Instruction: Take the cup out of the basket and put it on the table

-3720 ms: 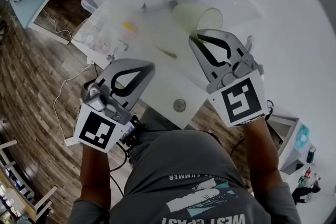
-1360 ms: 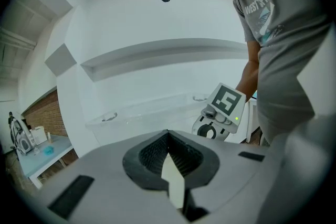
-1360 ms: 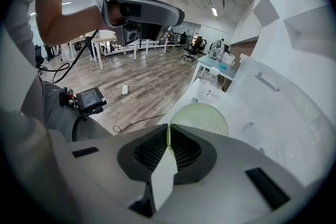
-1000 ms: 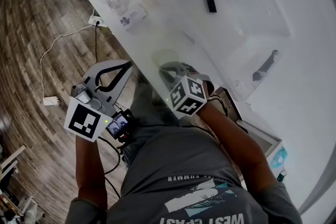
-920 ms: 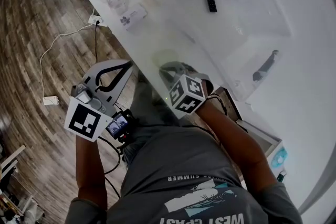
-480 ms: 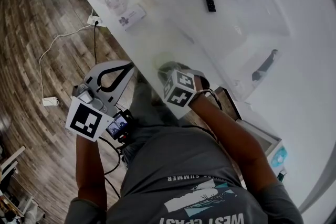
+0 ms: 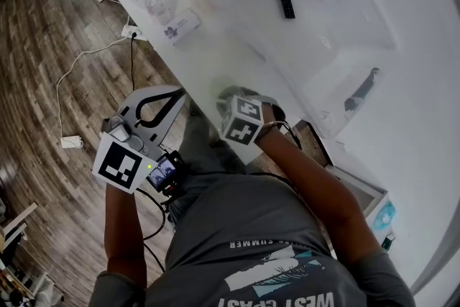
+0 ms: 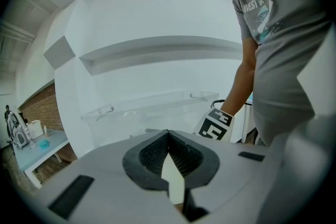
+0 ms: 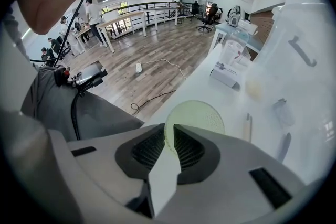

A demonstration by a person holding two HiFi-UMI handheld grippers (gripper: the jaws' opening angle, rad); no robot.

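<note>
Cup (image 9: 195, 119), pinched by its rim in the right gripper's (image 9: 169, 132) clenched jaws, extends just ahead of them above the desk (image 9: 212, 84) edge; the left gripper's (image 8: 168, 135) jaws are closed, empty.

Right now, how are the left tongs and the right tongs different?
The right tongs pinch the rim of the pale green cup, while the left tongs are shut on nothing. The right tongs are over the white table, near its edge. The left tongs hang beside the table, above the wooden floor. Both are gray with black ribbed pads, and both are shut.
</note>
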